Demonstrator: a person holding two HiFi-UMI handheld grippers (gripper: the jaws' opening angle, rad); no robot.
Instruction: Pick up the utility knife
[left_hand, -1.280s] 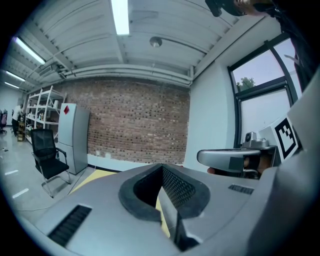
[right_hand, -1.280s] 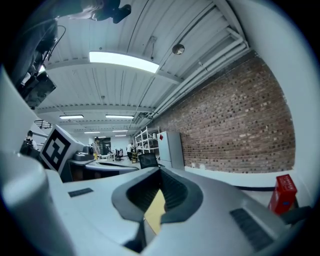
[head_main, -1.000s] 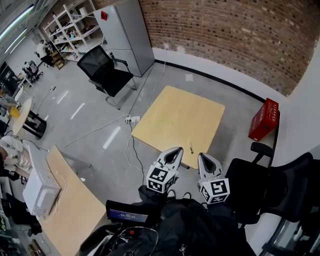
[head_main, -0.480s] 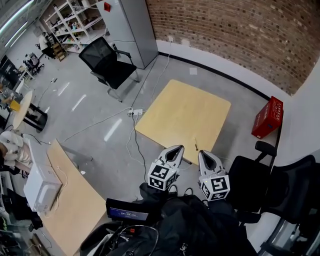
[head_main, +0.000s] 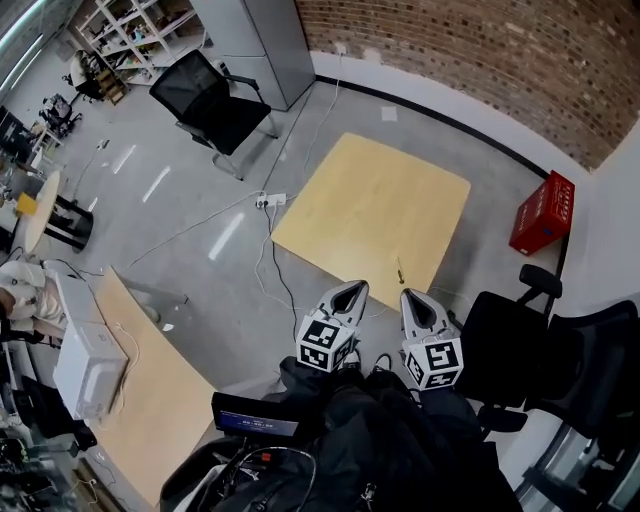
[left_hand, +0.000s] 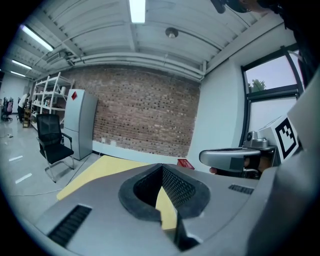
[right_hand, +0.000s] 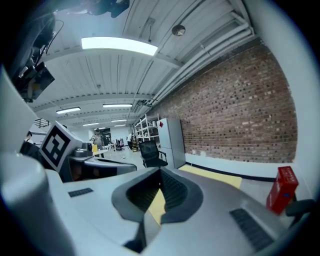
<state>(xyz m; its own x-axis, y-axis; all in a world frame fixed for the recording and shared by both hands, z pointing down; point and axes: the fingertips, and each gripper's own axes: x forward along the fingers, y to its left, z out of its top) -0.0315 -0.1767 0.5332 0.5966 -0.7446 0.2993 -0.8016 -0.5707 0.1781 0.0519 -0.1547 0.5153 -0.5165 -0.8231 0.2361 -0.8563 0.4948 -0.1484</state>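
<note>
On the head view, a square wooden counter (head_main: 370, 200) is seen on the grey floor. The utility knife (head_main: 398, 268) lies on it as a thin, small shape close to the near edge. Whether its blade is out cannot be told. The left tool (head_main: 350, 289) and the right tool (head_main: 411, 297) are held side by side, short of that edge, with the knife just ahead of the right one. A red crate (head_main: 541, 213) stands beyond the counter's right side.

Along the left gripper view, the left tool's jaws are seen brought together at their tips, with nothing held. Only the counter's yellow top shows past them.

Along the right gripper view, the same is seen of the right tool: it is closed to a point and empty, and the knife is not shown.

Trouble is judged likeliest from the knife's place and shape. If a closed tool is brought down on it, it could be pushed off the near edge. Being flat and low, it could also be slid over by the pads if they are opened too late.
</note>
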